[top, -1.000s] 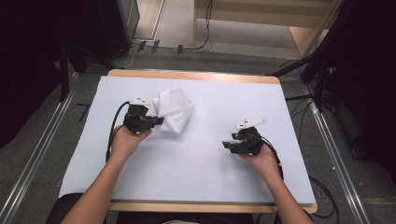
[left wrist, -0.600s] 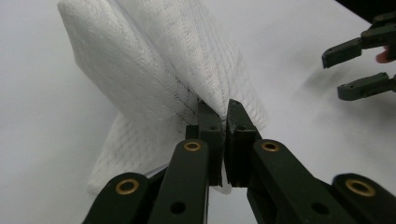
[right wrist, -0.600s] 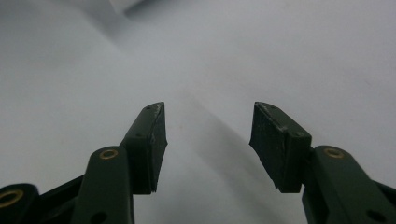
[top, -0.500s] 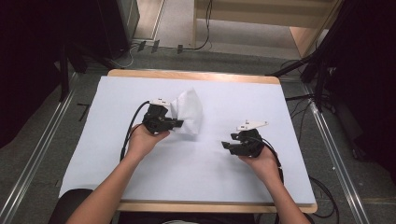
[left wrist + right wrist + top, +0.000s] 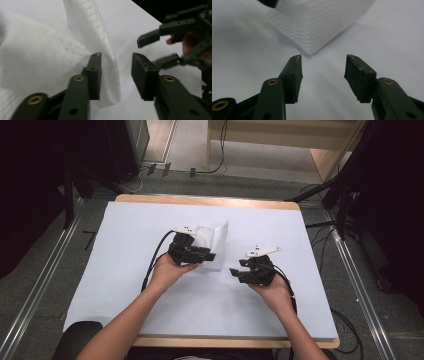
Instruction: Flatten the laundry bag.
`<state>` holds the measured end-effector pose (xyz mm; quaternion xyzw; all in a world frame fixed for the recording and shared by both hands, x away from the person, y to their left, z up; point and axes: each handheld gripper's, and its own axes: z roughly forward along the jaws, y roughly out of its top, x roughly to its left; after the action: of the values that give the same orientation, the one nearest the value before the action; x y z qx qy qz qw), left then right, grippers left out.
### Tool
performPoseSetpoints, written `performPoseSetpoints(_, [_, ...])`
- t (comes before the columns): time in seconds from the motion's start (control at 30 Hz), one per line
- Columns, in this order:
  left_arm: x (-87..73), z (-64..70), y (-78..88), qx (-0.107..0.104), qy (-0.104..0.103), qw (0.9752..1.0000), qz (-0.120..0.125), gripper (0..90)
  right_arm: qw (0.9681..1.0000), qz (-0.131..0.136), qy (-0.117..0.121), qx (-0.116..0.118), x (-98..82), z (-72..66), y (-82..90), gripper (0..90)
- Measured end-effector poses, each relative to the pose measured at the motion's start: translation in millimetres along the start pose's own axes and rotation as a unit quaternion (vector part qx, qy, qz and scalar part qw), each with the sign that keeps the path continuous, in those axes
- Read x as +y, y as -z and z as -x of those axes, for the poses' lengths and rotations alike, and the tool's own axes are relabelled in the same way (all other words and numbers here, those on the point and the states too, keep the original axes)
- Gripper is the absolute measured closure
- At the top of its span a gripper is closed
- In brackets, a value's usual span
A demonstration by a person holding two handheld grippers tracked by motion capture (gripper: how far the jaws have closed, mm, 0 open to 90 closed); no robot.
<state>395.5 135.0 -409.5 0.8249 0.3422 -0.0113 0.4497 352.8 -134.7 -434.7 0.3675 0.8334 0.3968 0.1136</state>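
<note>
A white gridded cloth (image 5: pixel 214 240) lies near the middle of the pale-covered table (image 5: pixel 125 245), with one fold standing up. My left gripper (image 5: pixel 210 256) sits at the cloth's near side. In the left gripper view its jaws (image 5: pixel 116 56) have just been opening; the loose fold of cloth (image 5: pixel 100 37) hangs beside the left pad and is not pinched. My right gripper (image 5: pixel 235 271) is to the right of the cloth, pointing at it. Its jaws (image 5: pixel 323 58) have just been closing a little with nothing between them. A corner of the cloth (image 5: pixel 319 22) lies just ahead of them.
The wooden table edge (image 5: pixel 205 200) runs along the far side. Cables trail from both grippers over the cover. Dark stands and floor rails surround the table. My right gripper (image 5: pixel 152 50) also appears at the top right of the left gripper view.
My left hand has moved right, carrying the cloth toward the table's middle, and its jaws have opened off the cloth. The cloth now stands in a raised fold. The right hand has stayed put.
</note>
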Motion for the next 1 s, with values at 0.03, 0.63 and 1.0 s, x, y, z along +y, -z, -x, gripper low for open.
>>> performPoseSetpoints(0.03, [0.6,1.5,4.5,0.006,-0.007,1.0000,-0.003,57.0,1.0000,0.002,-0.006,-0.003,-1.1,2.6,2.2,51.4])
performPoseSetpoints(0.63, [-27.0,-20.8,67.6,0.065,0.013,0.9978,-0.009,51.2,0.9995,0.013,-0.024,0.016,43.9,-15.1,-8.8,52.9])
performPoseSetpoints(1.0, [-47.0,-44.6,77.2,0.093,0.042,0.9948,-0.008,67.0,0.9997,0.008,-0.004,-0.023,80.8,-38.6,-47.0,24.9])
